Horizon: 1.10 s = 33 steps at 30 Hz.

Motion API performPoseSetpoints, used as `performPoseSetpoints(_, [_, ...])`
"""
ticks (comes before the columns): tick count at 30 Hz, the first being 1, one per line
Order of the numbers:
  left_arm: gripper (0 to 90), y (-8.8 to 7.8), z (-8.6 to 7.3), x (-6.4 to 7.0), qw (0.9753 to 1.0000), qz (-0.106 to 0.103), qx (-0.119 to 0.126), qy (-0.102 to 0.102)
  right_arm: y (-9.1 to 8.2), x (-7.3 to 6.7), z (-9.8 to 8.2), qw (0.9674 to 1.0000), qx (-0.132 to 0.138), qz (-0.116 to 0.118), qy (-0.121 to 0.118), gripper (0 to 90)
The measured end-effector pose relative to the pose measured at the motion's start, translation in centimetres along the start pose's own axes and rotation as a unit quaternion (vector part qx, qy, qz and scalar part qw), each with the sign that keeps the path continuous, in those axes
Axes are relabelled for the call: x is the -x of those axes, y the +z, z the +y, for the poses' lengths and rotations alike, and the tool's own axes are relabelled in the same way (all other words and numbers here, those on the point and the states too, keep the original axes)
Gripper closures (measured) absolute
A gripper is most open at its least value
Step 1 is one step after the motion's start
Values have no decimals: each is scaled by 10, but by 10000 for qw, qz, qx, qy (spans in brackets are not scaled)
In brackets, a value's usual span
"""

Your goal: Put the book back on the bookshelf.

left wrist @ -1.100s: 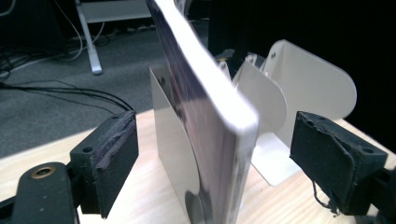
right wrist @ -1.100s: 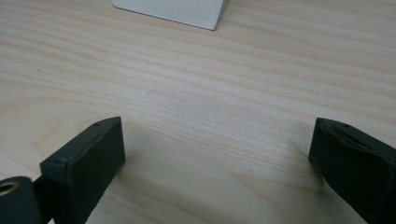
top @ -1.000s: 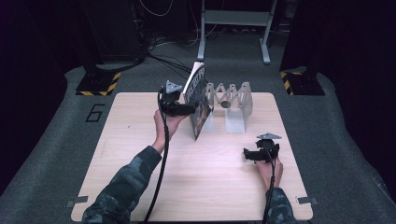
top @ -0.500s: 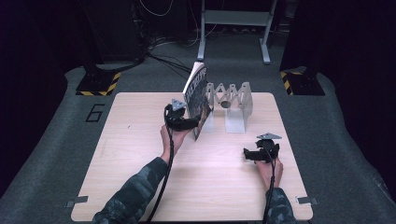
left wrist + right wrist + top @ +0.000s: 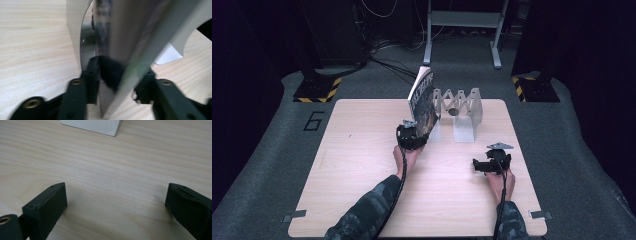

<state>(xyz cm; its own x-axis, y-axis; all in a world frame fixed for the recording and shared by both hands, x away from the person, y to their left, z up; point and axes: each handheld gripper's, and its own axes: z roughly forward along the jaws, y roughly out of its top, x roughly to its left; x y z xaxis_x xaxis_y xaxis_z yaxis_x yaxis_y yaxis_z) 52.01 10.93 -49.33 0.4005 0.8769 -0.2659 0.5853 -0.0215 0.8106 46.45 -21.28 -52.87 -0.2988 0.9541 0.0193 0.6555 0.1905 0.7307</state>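
A dark-covered book (image 5: 422, 97) stands on edge, leaning against the left end of a silver zigzag rack (image 5: 462, 102). My left gripper (image 5: 416, 134) is low at the book's near bottom corner. In the left gripper view its jaws have just been closing, and the book (image 5: 125, 37) now sits pinched between them at my left gripper (image 5: 117, 80), beside the rack's white plate (image 5: 75, 30). My right gripper (image 5: 477, 165) rests on the table at the right. Its jaws stand wide apart with bare wood between them (image 5: 116, 202).
The wooden table (image 5: 362, 165) has a rack base plate (image 5: 464, 132) reaching toward the front; its corner (image 5: 95, 125) lies ahead of my right gripper. Grey carpet, cables and stand legs surround the table.
My left hand has sunk from the book's middle down to its lower edge near the tabletop, and the jaws have narrowed onto the book. The right hand has kept still.
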Motion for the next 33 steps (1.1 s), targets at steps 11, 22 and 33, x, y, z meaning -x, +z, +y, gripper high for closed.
performPoseSetpoints(11, [755, 1, -2, 3, 9992, -116, 7, -389, 0, 1, 0, 10000, -4, 31, -34, 37])
performPoseSetpoints(22, [667, 1, -6, 17, 9983, -435, -13, -400, 0, 1, 0, 10000, -1, 41, -48, 37])
performPoseSetpoints(33, [585, 3, -9, 33, 9975, -638, 13, -300, 0, 1, 0, 10000, 0, 39, -47, 38])
